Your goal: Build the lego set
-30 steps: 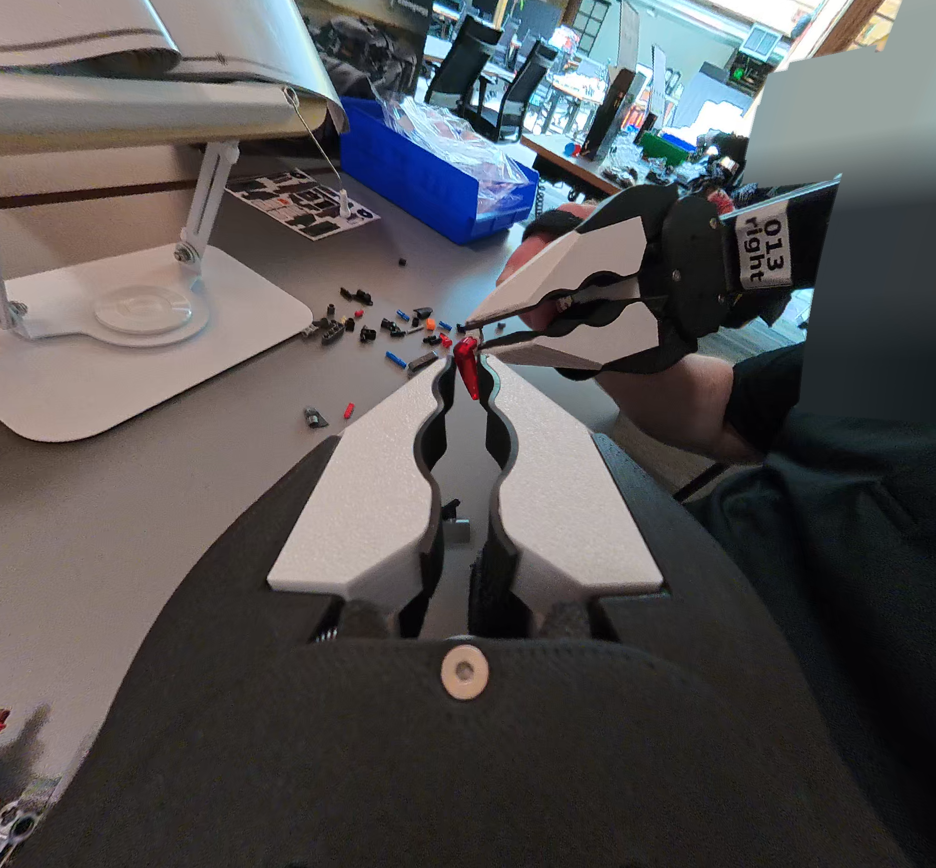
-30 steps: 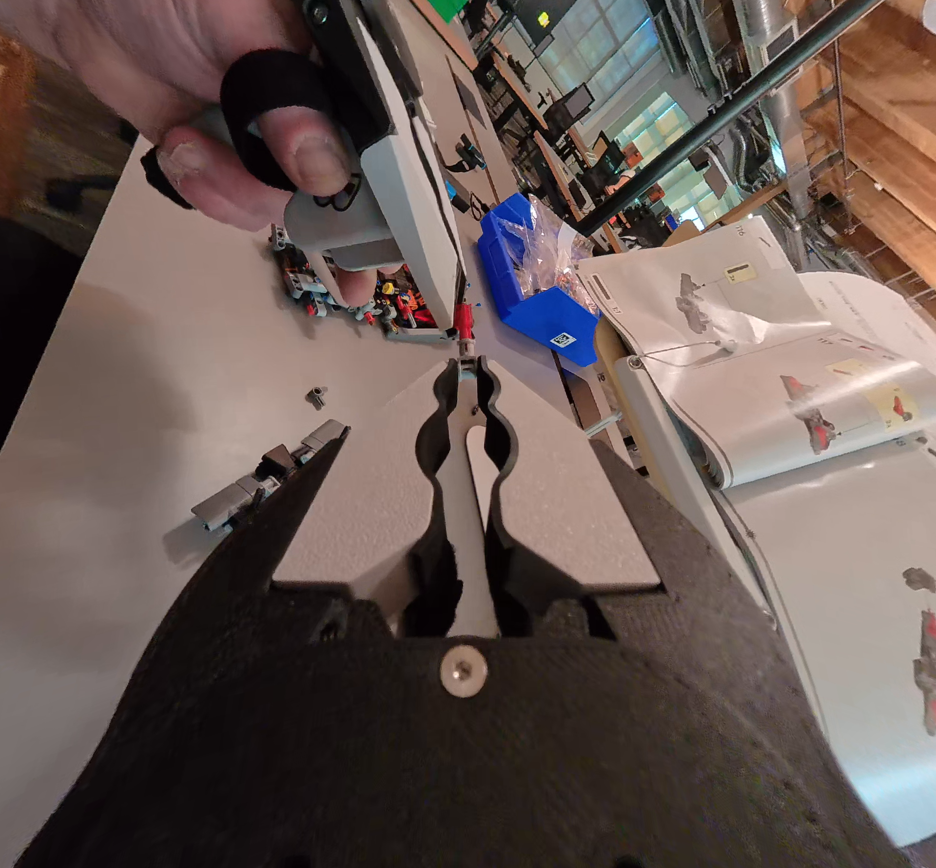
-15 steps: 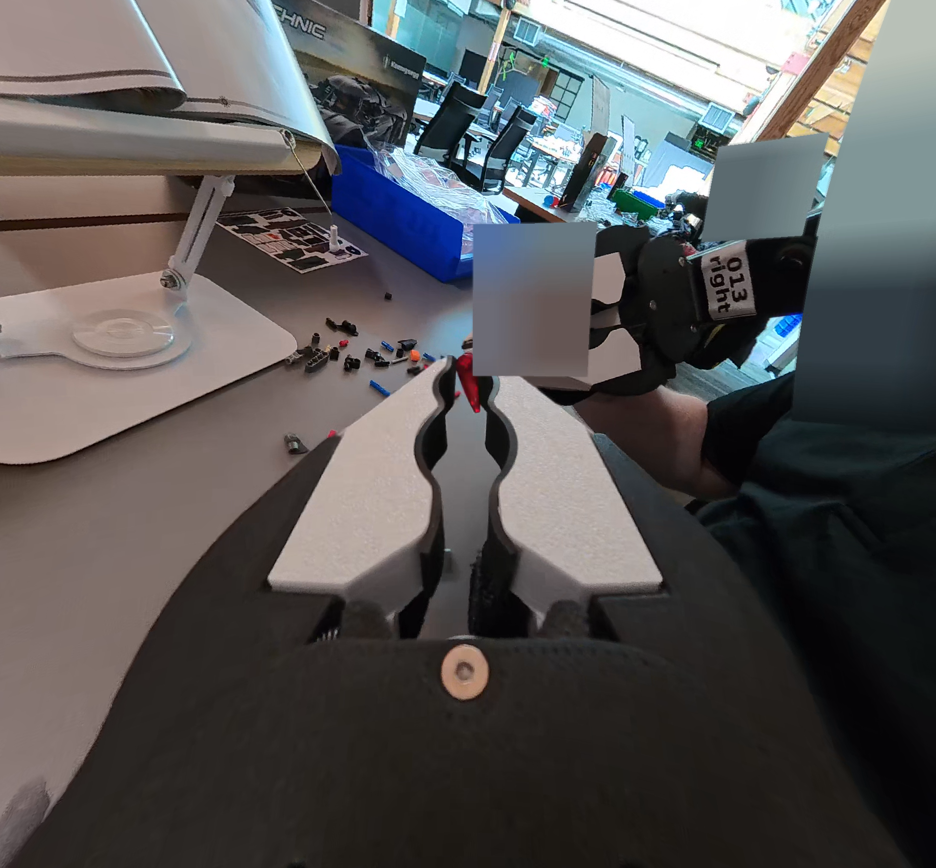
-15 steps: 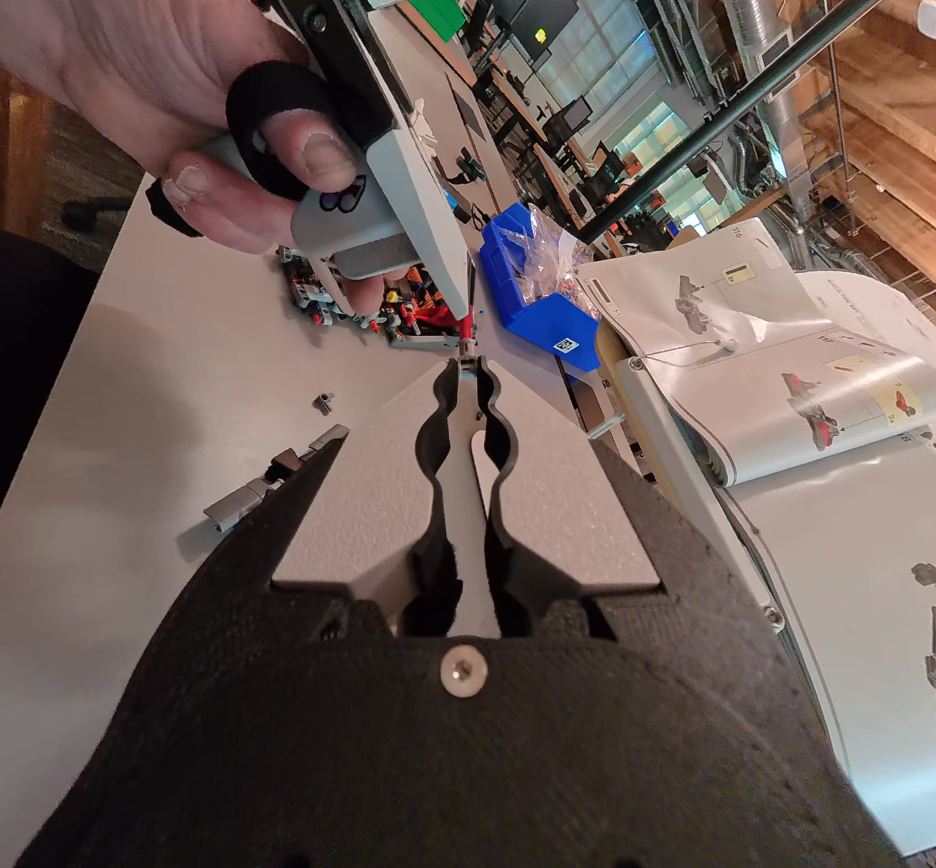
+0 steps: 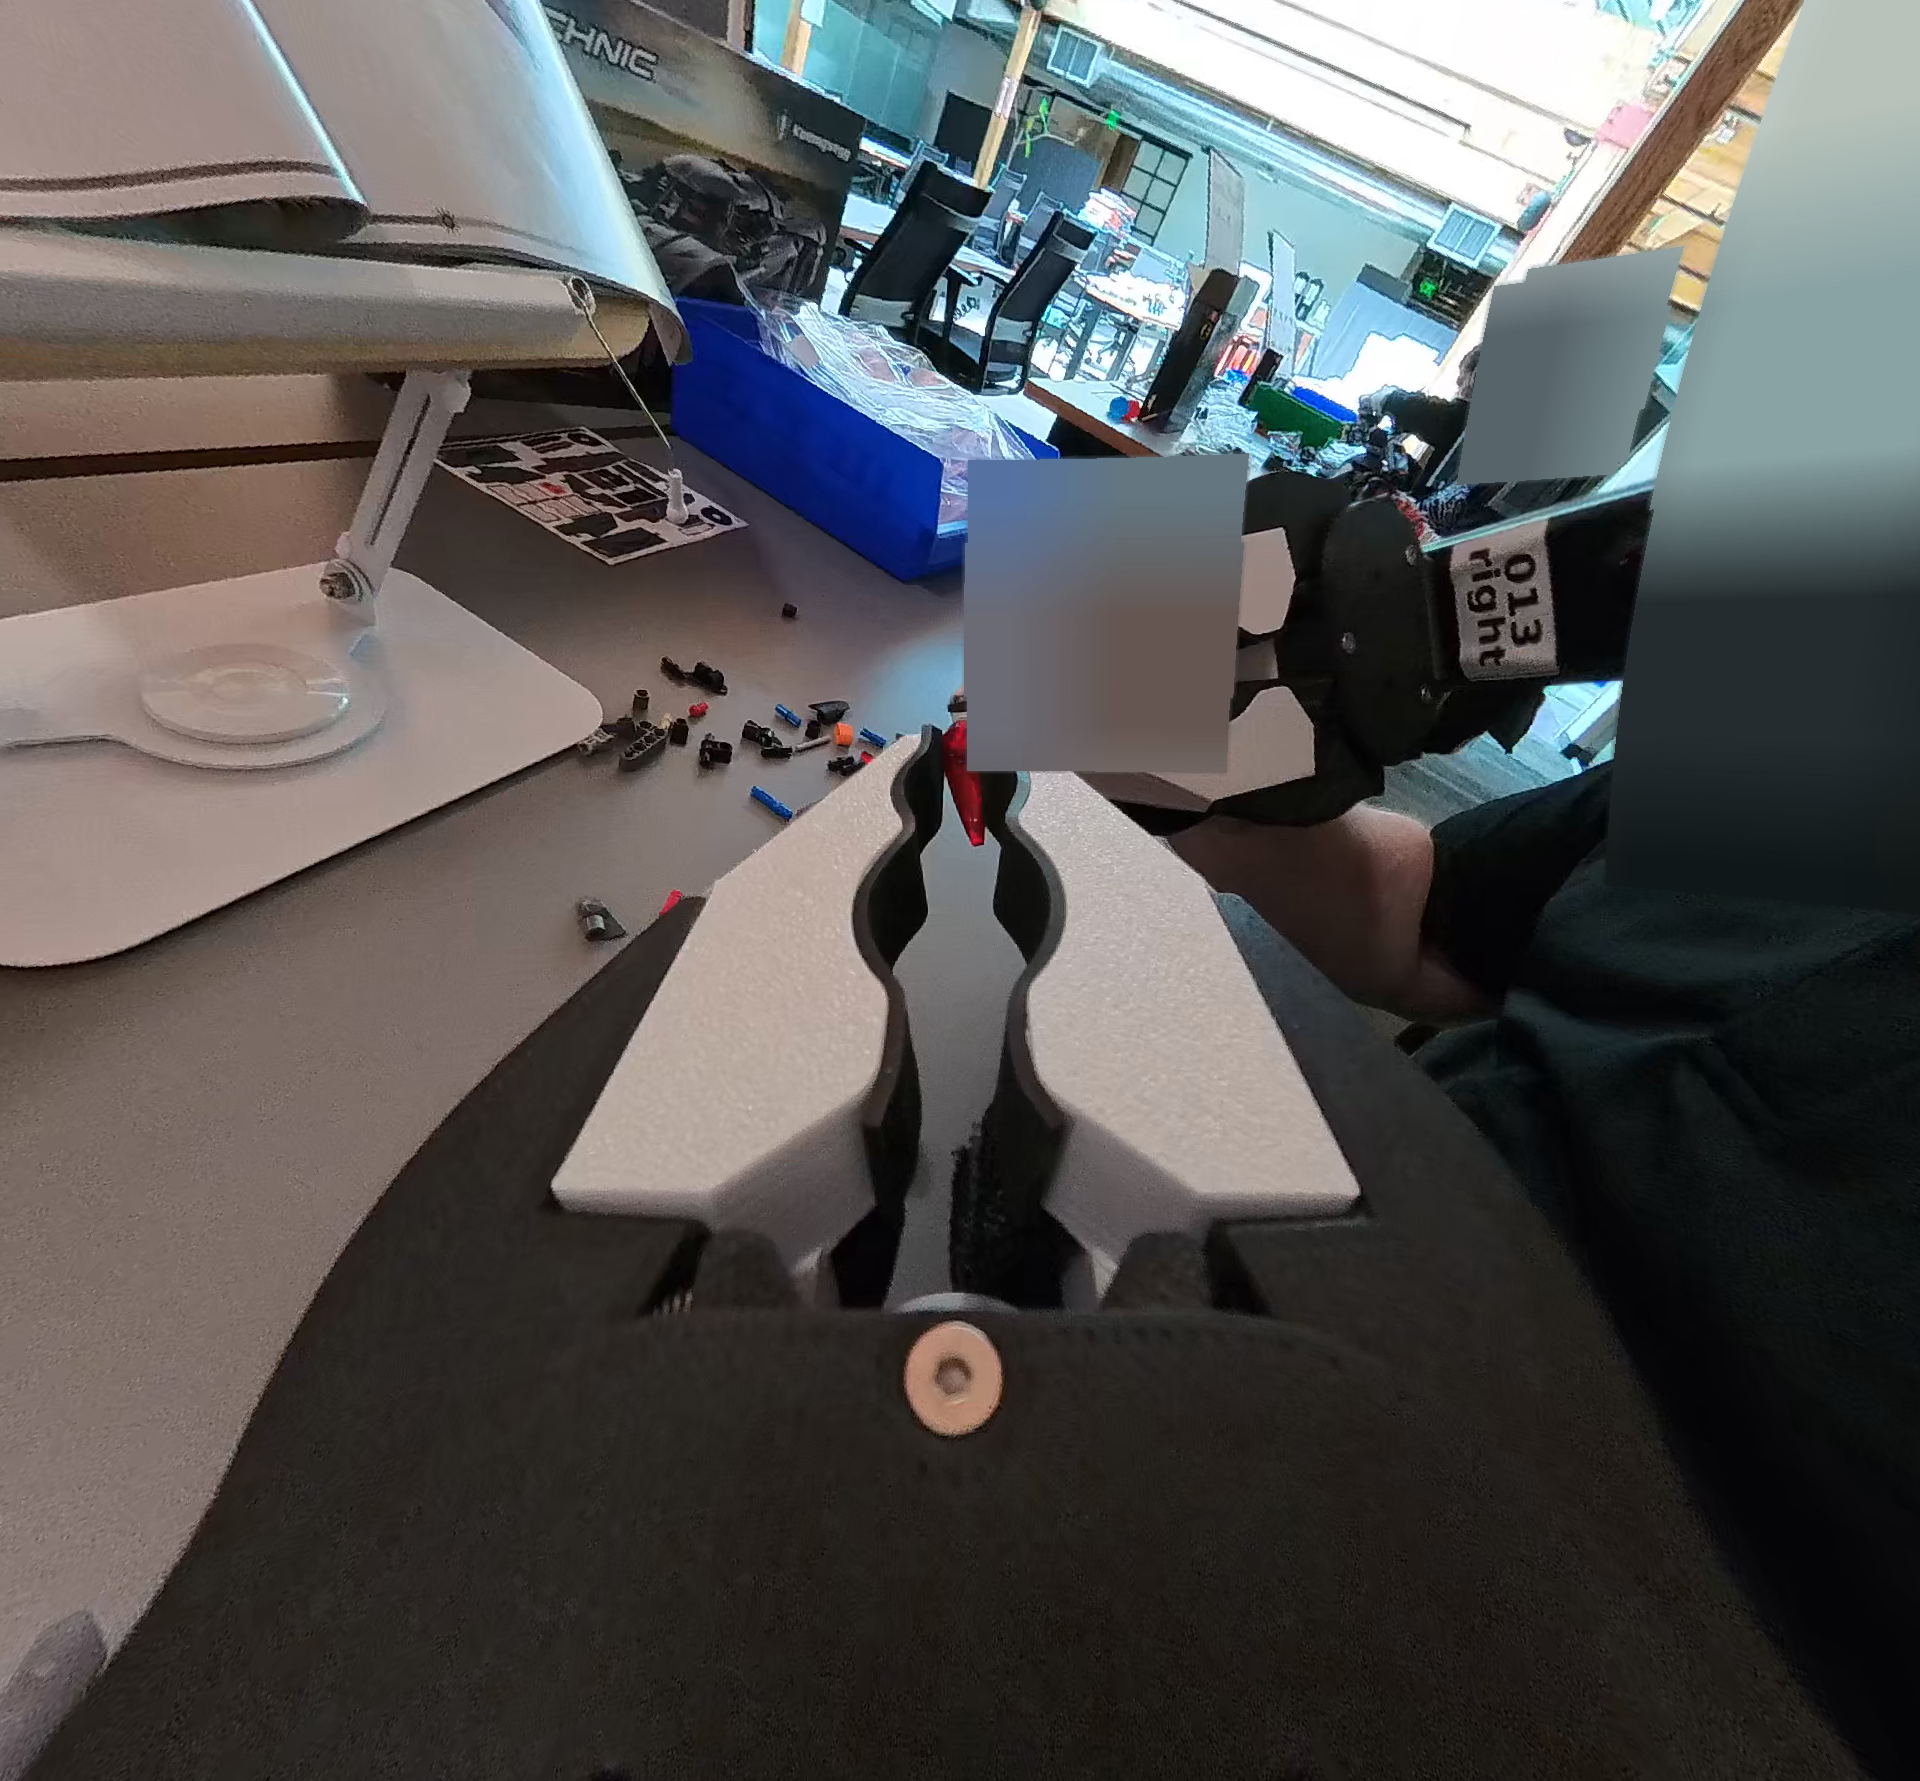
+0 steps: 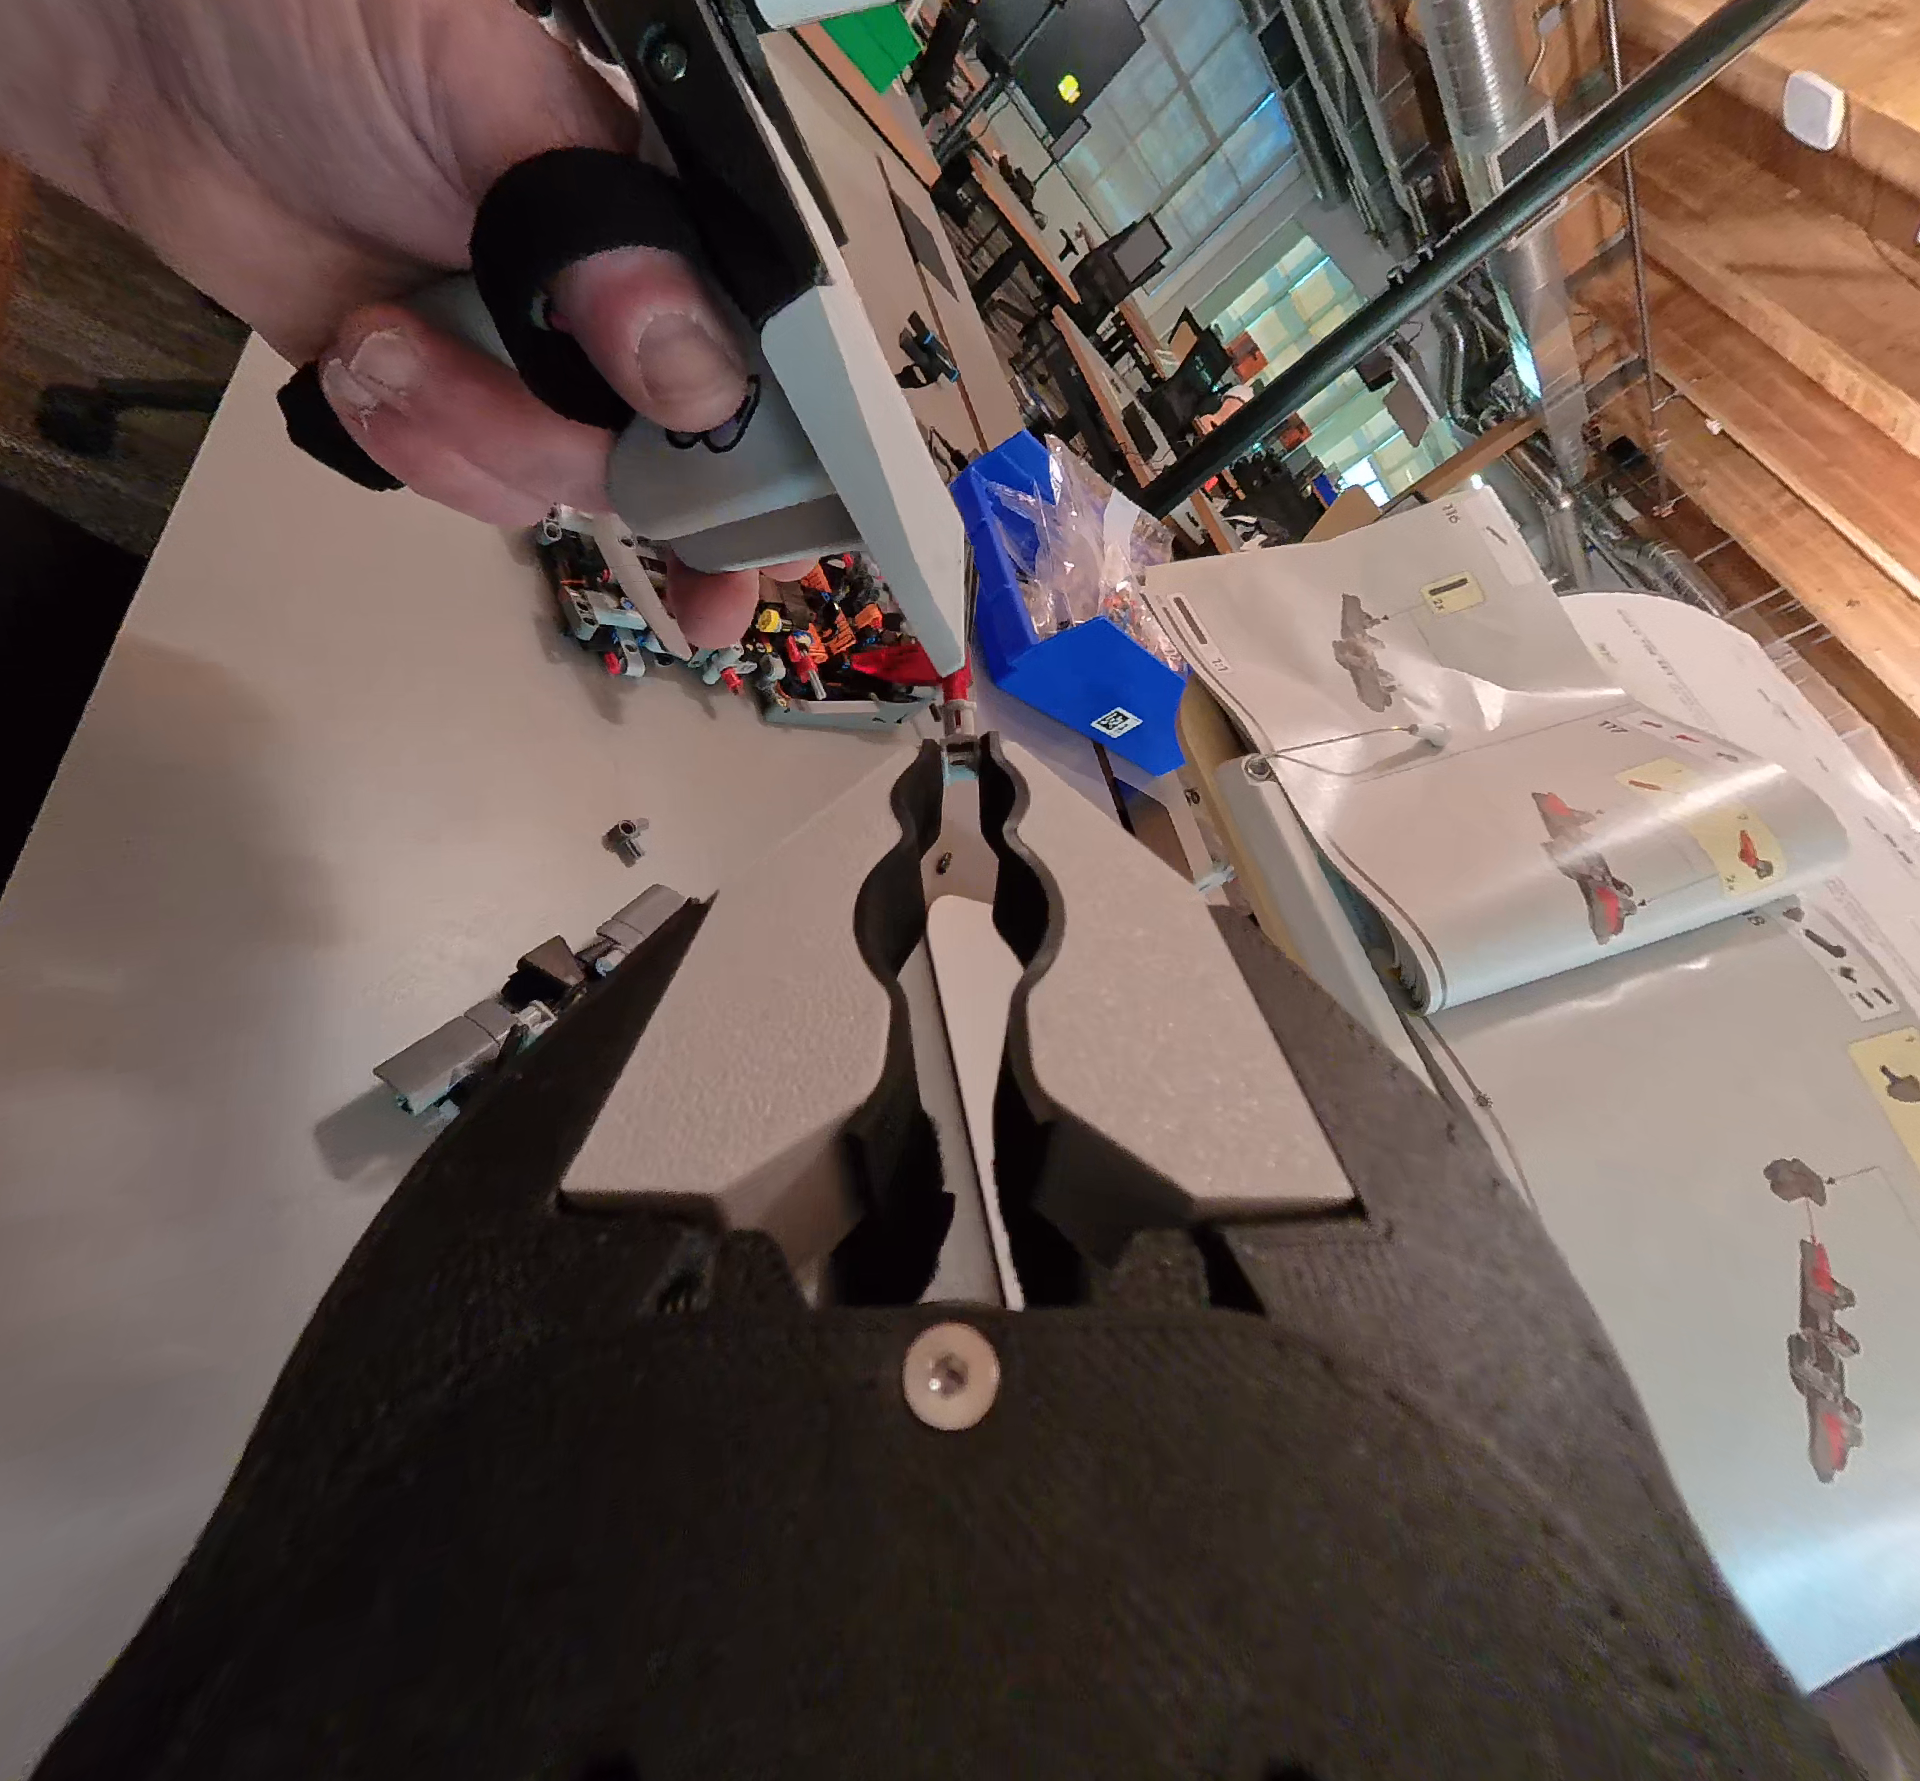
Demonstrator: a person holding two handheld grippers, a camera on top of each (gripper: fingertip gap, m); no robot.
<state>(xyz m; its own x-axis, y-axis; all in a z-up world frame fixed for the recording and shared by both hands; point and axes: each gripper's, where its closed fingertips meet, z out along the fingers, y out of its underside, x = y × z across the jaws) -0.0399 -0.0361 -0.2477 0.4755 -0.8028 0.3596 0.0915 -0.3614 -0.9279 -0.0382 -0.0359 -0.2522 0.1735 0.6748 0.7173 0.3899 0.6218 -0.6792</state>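
My left gripper is shut on a small red lego piece, held above the grey table. In the right wrist view it comes down from the upper left with the red piece at its tips. My right gripper is shut on a small grey connector, whose end touches the red piece. In the left wrist view the right gripper is at the right, and a blurred patch hides its tips.
Loose small parts lie on the table ahead. An instruction booklet rests on a white stand. A blue bin holds plastic bags. A partly built model, a grey sub-assembly and a sticker sheet lie nearby. Less than 4 cm separates the two grippers' tips.
Both grippers stay tip to tip with the red and grey pieces together. The pair has shifted slightly, and the left gripper looms larger in the right wrist view.
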